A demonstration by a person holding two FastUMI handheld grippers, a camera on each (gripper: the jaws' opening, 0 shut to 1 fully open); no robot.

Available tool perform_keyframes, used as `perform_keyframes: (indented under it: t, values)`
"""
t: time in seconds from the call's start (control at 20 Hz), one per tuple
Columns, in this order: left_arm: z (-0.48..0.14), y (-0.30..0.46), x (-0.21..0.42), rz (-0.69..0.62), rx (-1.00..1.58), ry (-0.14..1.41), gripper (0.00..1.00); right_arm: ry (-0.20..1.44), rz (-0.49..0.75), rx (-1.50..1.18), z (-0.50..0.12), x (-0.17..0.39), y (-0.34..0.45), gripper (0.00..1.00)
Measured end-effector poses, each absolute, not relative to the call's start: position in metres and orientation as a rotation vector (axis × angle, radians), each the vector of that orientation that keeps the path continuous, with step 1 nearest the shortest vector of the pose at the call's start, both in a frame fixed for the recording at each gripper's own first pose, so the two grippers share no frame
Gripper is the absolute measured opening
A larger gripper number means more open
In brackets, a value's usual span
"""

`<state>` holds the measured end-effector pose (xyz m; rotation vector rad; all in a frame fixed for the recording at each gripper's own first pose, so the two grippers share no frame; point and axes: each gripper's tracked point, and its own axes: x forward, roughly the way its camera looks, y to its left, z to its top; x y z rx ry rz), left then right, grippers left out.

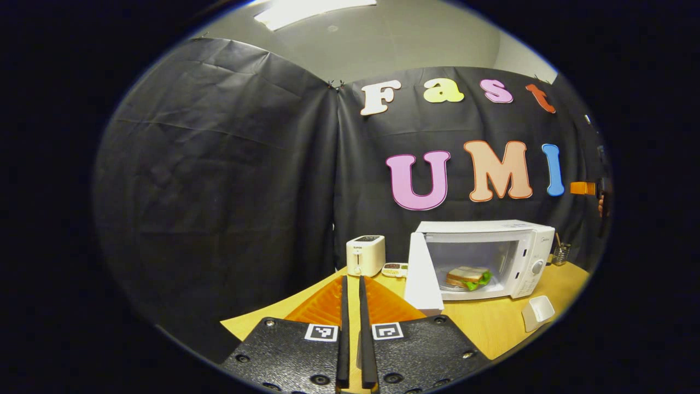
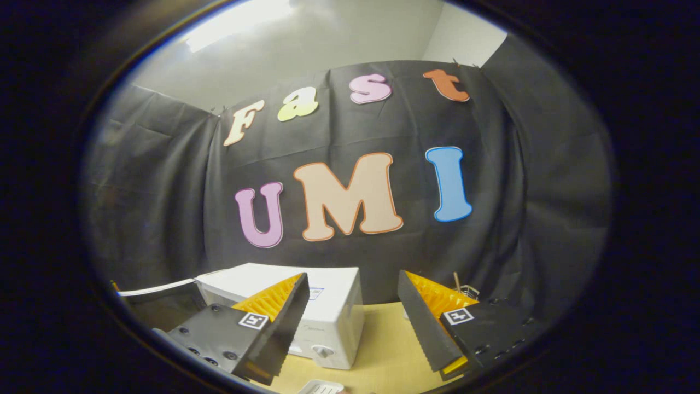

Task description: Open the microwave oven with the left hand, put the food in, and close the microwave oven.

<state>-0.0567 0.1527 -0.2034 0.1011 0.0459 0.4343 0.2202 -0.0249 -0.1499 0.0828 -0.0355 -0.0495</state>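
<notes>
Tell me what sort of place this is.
Likely a mock kitchen counter staged in a recording booth: a microwave with a sandwich inside, and a toaster, stand on a wooden table before black cloth.

Sandwich [image 1: 466, 277] inside microwave [image 1: 525, 257], toaster [image 1: 365, 255] left

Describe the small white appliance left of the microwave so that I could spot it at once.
Start at the white microwave on the wooden table, its door swung open and a sandwich inside. Look past the open door to the left, against the black cloth wall: there stands a toaster. It is a small upright white box with a dark top and a knob low on its front, taller than the flat little item beside it.
</notes>
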Motion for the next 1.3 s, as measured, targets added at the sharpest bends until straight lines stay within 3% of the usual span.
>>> perform_keyframes:
  t: [0.25, 0.3, 0.35, 0.7, 0.75, 0.8, 1.25, 1.3]
  values:
    - [-0.209, 0.132, -0.051, 0.438, 0.11, 0.071, 0.11, -0.021, -0.066, 0.08, -0.16, 0.234, -0.033, 0.91]
    - [-0.212, 0.126, -0.049, 0.434, 0.098, 0.079, 0.06, -0.016, -0.062, 0.086, -0.162, 0.235, -0.034, 0.91]
    - [-0.213, 0.12, -0.047, 0.428, 0.086, 0.082, 0.1, -0.007, -0.062, 0.099, -0.163, 0.236, -0.033, 0.92]
    - [-0.216, 0.051, -0.018, 0.325, 0.103, 0.064, 0.11, -0.005, -0.071, 0.115, -0.164, 0.231, -0.042, 0.91]
    - [-0.215, 0.039, -0.013, 0.301, 0.108, 0.054, 0.11, -0.005, -0.08, 0.116, -0.164, 0.23, -0.044, 0.99]
    - [-0.218, 0.028, -0.007, 0.28, 0.112, 0.052, 0.1, -0.006, -0.088, 0.111, -0.164, 0.231, -0.046, 0.91]
    - [-0.231, -0.044, 0.05, 0.176, 0.075, 0.031, 0.1, -0.011, -0.073, 0.129, -0.162, 0.229, -0.042, 0.91]
    - [-0.233, -0.051, 0.058, 0.165, 0.07, 0.034, 0.1, -0.009, -0.072, 0.129, -0.163, 0.229, -0.041, 0.99]
